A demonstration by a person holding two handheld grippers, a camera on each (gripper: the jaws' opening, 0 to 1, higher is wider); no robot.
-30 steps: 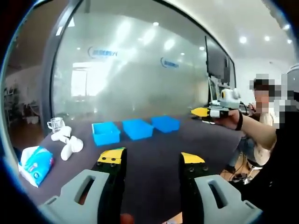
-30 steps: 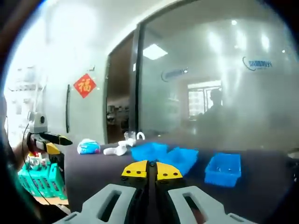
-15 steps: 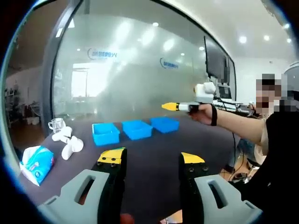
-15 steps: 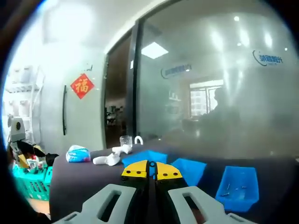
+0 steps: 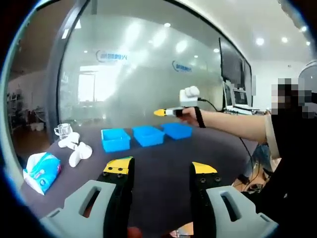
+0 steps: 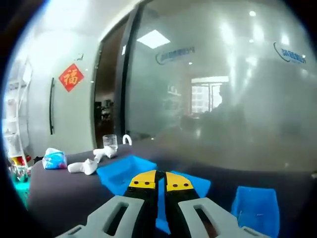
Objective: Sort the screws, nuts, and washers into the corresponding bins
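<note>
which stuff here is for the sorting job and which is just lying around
For the job:
three blue plastic bins
left tongs, open
right tongs, shut

Lying about:
blue-and-white tissue pack
white crumpled cloths
clear glass cup

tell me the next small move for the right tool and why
Probably lower the right tool toward the middle blue plastic bin and open it there. Its jaws are pressed together, whatever they might grip is too small to make out, and they sit over the row of three blue bins on the dark table.
</note>
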